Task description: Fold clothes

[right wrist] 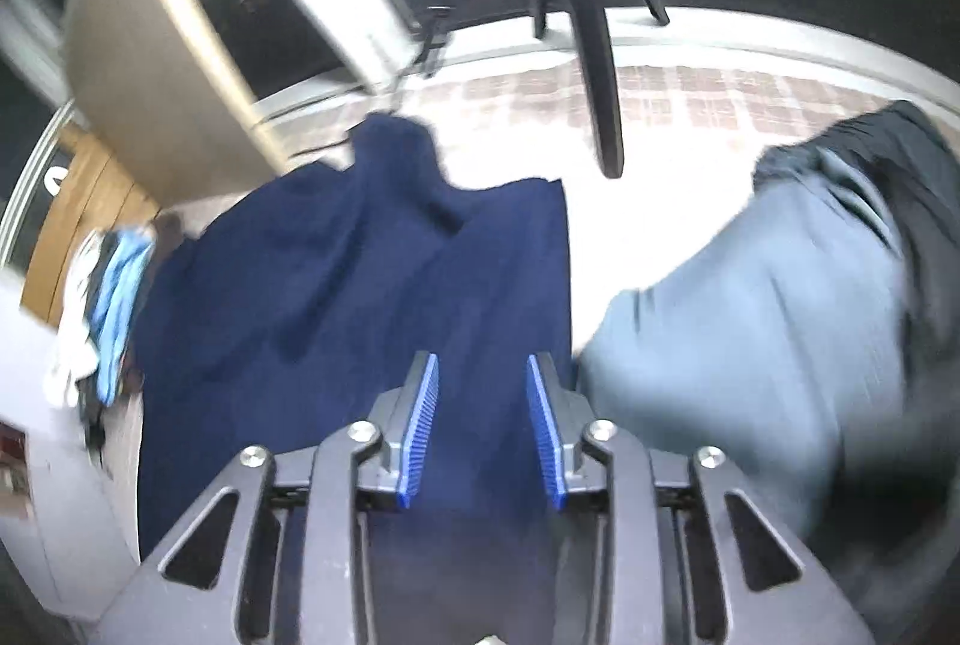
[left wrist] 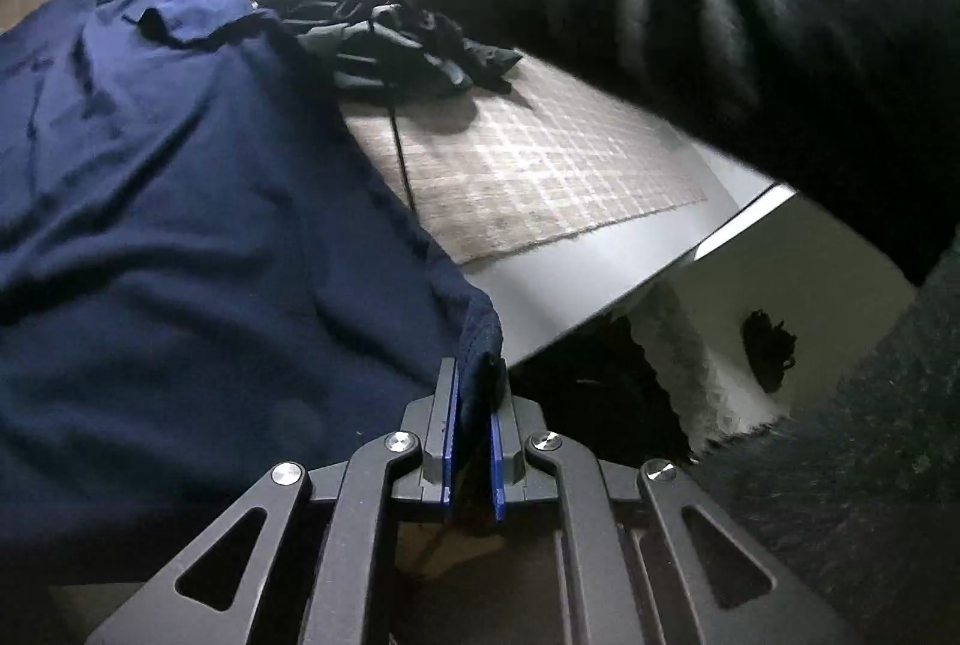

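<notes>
My left gripper (left wrist: pixel 474 393) clamped on corner of navy polo shirt (left wrist: pixel 180 201), right at table edge (left wrist: pixel 600 279). Left view alone shows collar, checked mat (left wrist: pixel 540 153) beyond, dark crumpled garment (left wrist: pixel 420 45) past that, black sleeve (left wrist: pixel 660 9) reaching across. My right gripper (right wrist: pixel 483 405) jaws apart, nothing between pads, hovering over navy cloth (right wrist: pixel 360 297). Right view alone shows grey garment (right wrist: pixel 750 315) beside it, tripod legs (right wrist: pixel 600 75) farther back; blurred.
</notes>
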Motion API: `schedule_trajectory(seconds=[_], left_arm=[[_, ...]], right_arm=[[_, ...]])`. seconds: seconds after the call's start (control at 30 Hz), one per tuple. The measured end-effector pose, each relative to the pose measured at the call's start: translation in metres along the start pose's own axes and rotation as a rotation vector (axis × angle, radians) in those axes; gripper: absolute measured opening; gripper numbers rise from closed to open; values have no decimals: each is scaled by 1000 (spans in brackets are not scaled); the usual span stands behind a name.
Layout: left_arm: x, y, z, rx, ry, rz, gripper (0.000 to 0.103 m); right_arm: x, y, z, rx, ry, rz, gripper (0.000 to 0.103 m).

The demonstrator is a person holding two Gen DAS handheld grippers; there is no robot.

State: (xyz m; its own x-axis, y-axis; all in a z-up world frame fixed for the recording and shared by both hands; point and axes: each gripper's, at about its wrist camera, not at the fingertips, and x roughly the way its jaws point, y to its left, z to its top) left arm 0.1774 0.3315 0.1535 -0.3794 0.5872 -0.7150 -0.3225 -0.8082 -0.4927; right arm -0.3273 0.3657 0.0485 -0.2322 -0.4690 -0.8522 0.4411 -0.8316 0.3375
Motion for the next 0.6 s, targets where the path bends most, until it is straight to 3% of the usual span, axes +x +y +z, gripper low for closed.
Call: schedule_trajectory(seconds=[0.17,0.37,0.4,0.43,0.5,0.6], left_arm=[[1,20,11,-58,2,-27,7],[4,29,16,-76,24,-52,7],[4,29,16,-75,26,-58,7],[4,27,17,-71,28,-66,7],[3,23,18,-61,31,-93,5],[4,9,16,-34,32,-164,5]], right_arm=[[39,-7,26,-24,47,-63,32],[57,-7,31,-71,71,-6,34],[56,-8,30,-76,62,2,28],[53,-10,28,-70,55,18,5],[43,-15,26,-60,23,50,5],[10,-33,23,-28,-96,82,5]])
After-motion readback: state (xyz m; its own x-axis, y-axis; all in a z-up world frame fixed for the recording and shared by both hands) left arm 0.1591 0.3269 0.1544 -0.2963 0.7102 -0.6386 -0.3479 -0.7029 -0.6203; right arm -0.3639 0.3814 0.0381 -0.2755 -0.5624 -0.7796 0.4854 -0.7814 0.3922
